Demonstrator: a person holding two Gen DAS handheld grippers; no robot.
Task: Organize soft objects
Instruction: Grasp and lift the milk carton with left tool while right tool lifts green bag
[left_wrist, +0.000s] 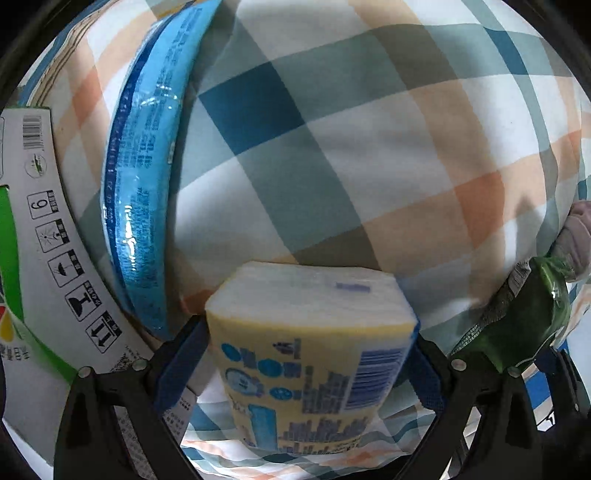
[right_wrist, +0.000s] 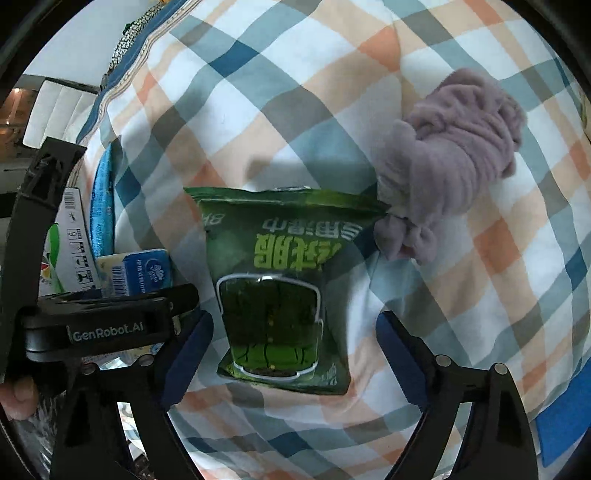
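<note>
The left gripper (left_wrist: 312, 354) pinches the tissue pack (left_wrist: 310, 354) — keep it light — while the right gripper (right_wrist: 295, 354), jaws wide, straddles the green pouch (right_wrist: 277, 288) on the bedspread (right_wrist: 480, 258).

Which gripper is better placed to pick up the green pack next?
Right. The right gripper is open with the green pack lying between its fingers, while the left gripper is shut on the yellow tissue pack.

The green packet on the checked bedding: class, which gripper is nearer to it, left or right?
Right. The green packet lies between the open fingers of the right gripper, untouched. The left gripper sits off to the packet's left, shut on a yellow tissue pack.
</note>
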